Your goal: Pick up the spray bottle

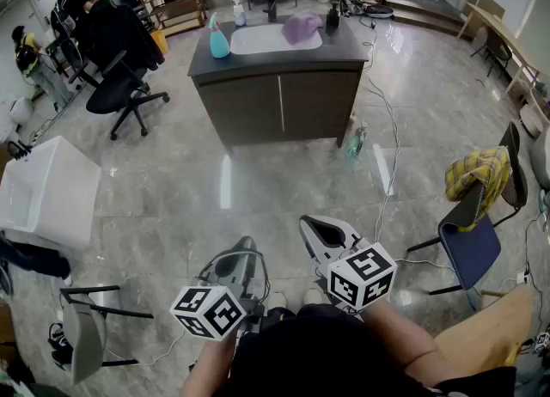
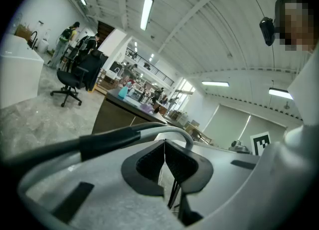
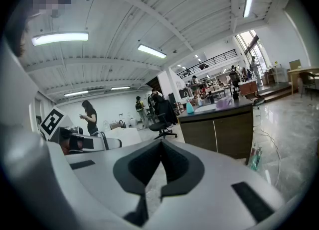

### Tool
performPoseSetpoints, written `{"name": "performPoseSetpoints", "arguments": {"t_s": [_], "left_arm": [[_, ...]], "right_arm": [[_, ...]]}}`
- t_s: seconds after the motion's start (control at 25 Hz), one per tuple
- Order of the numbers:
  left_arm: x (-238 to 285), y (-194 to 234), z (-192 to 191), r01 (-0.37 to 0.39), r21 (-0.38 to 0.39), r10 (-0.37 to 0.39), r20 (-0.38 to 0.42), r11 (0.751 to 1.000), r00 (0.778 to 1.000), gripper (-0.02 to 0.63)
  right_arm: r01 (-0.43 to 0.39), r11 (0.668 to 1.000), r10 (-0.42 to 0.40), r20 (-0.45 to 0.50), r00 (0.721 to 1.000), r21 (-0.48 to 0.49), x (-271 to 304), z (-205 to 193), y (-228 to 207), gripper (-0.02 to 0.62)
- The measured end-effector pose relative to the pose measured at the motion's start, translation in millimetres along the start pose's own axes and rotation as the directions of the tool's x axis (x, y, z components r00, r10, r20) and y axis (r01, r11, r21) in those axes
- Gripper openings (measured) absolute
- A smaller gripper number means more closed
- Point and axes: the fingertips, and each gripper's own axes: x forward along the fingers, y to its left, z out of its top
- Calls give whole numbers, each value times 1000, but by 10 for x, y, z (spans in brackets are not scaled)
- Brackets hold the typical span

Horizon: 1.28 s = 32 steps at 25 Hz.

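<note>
A teal spray bottle point(image 1: 219, 39) stands on the left end of a dark counter point(image 1: 277, 58) far ahead of me; it also shows small in the left gripper view point(image 2: 122, 91) and the right gripper view point(image 3: 190, 106). A second, greenish spray bottle point(image 1: 355, 142) stands on the floor by the counter's right corner, and the right gripper view catches this floor bottle point(image 3: 255, 158) too. My left gripper point(image 1: 244, 244) and right gripper point(image 1: 310, 225) are held low in front of my body, side by side, well short of the counter. Both are shut with nothing between the pads.
The counter holds a white sink point(image 1: 266, 39), a purple cloth point(image 1: 301, 26) and a white bottle point(image 1: 238, 11). A black office chair point(image 1: 120, 86) stands at the left and a chair with a yellow plaid cloth point(image 1: 477, 202) at the right. Cables point(image 1: 382, 112) trail over the floor. People stand at the far left.
</note>
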Motion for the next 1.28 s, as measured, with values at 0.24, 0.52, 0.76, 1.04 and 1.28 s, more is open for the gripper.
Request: {"name": "performPoseSetpoints", "arguments": {"t_s": [0.24, 0.52, 0.76, 1.04, 1.28], "left_arm": [[162, -90, -71, 10, -38, -10, 10, 999, 1000, 9], [316, -225, -188, 5, -81, -4, 17, 997, 1000, 9], [324, -216, -176, -34, -91, 37, 31, 995, 999, 9], [379, 64, 26, -66, -104, 74, 78, 992, 994, 9], [598, 331, 204, -52, -49, 54, 49, 997, 997, 9]], "right_arm": [[26, 1000, -26, 3, 1000, -1, -79, -22, -222, 6], [24, 1000, -24, -16, 1000, 7, -251, -55, -499, 8], [8, 1000, -7, -32, 999, 27, -227, -131, -607, 7], [-12, 1000, 13, -51, 999, 27, 45, -119, -665, 6], [-11, 1000, 11, -75, 997, 0, 476, -1, -655, 8]]}}
